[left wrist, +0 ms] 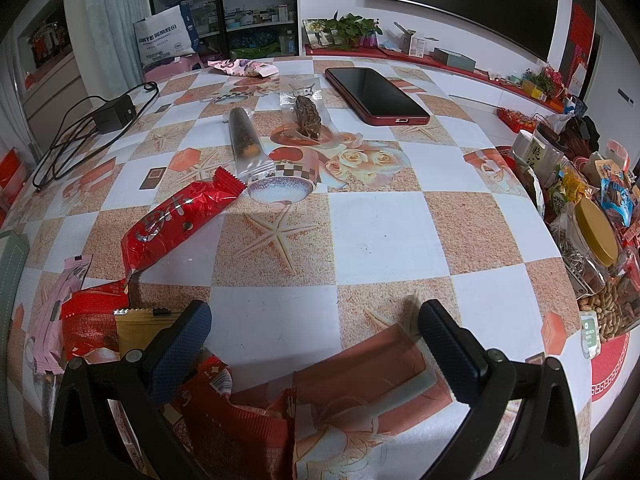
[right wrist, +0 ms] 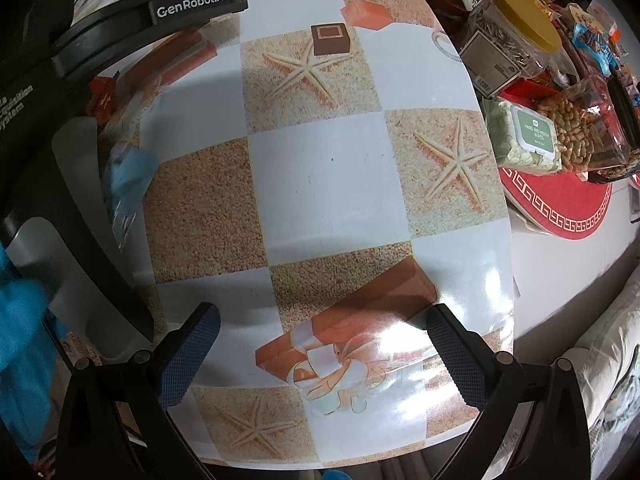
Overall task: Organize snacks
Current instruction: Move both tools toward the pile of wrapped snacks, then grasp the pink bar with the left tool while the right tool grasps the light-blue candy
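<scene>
Your left gripper hangs with its jaws spread wide and empty over the checked tablecloth. Take the red phone as your landmark. The dark snack bar in clear wrap lies just left of it, its long axis running roughly parallel to the phone, toward the far edge. Further left, the clear tube packet also points away from you, its flat sealed end nearest. Nearer and further left still, the long red wrapper lies on a diagonal, its crimped end aimed up toward the phone. A heap of red and pink packets sits just beside your left finger.

Your right gripper is likewise wide open, holding nothing, above bare cloth near the table edge. A yellow-lidded jar and peanuts crowd the side table to its right.
</scene>
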